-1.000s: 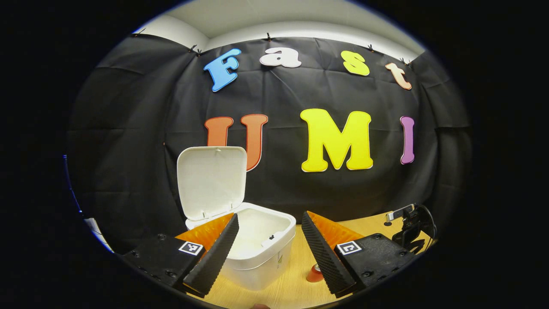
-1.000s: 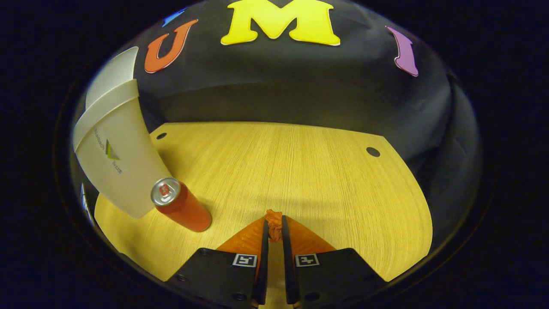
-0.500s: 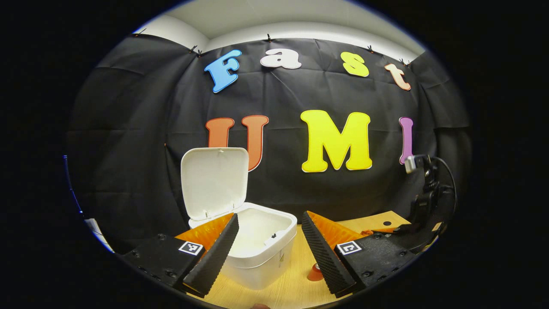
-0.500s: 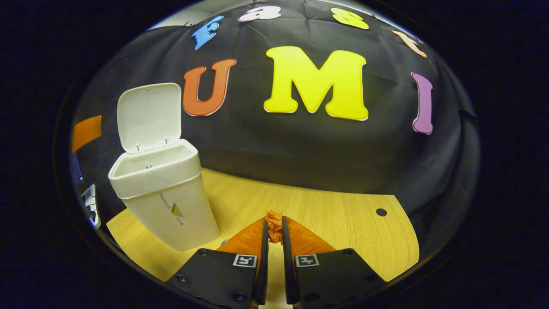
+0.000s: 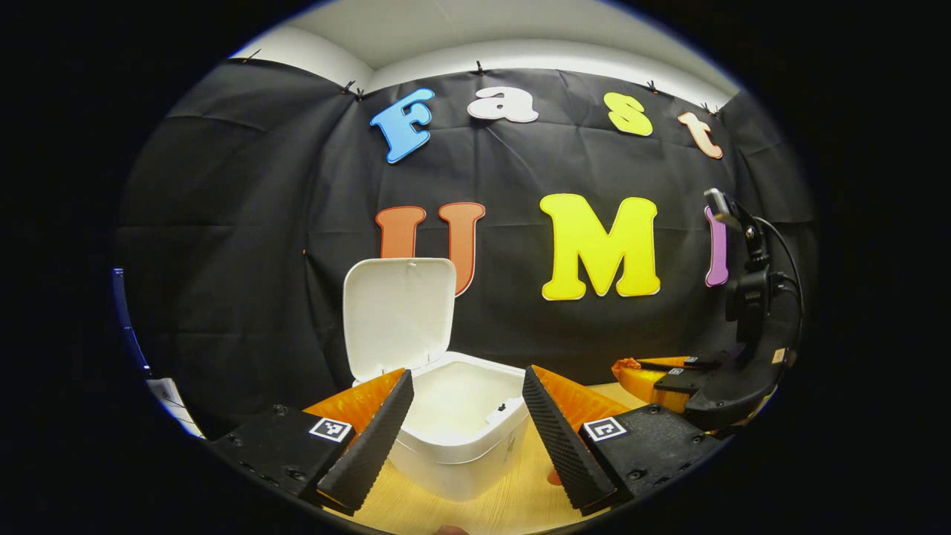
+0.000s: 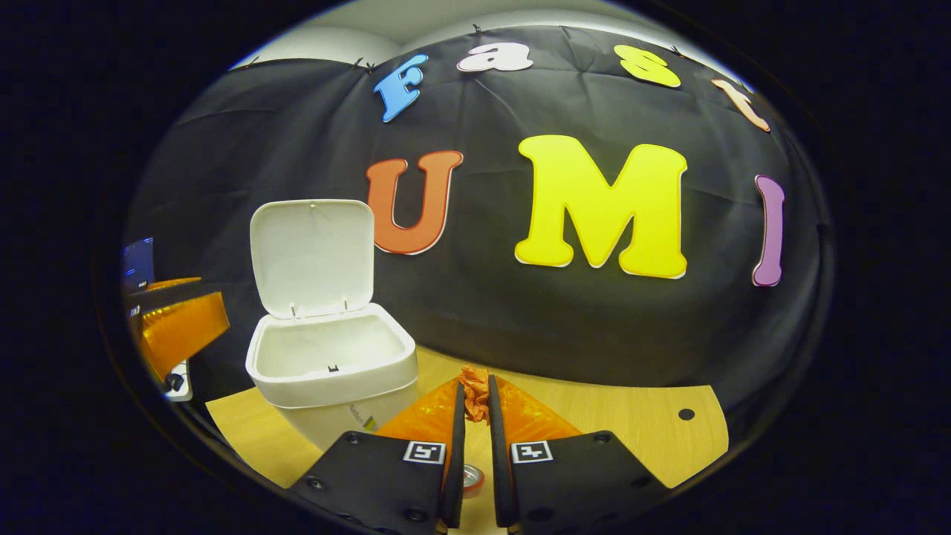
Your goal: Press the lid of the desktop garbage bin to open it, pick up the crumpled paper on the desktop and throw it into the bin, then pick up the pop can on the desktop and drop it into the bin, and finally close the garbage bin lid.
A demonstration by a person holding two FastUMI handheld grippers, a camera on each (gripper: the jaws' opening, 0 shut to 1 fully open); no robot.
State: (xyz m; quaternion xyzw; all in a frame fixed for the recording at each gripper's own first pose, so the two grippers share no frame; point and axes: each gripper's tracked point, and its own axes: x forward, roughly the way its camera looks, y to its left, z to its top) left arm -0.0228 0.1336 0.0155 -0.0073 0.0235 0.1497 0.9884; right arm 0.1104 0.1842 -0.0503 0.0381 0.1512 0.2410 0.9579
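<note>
The crumpled paper point(image 6: 474, 394) is pinched between the two fingers of the right gripper point(image 6: 475, 401), clamped at their tips and raised above the desktop point(image 6: 617, 423). The step in hand is judged to be the carry of the paper to the garbage bin point(image 6: 330, 368). The bin stands left of the paper in the right gripper view, its lid point(image 6: 312, 256) upright and fully open. The visible part of the bin interior appears bare; nothing is seen inside.

Next move, as judged: bring the paper over the bin mouth, then part the fingers to drop it.

The pop can point(image 6: 470, 475) top shows below the right gripper, on the desktop.

The left gripper point(image 5: 464, 423) is spread wide, grasping nothing, just short of the bin.
</note>
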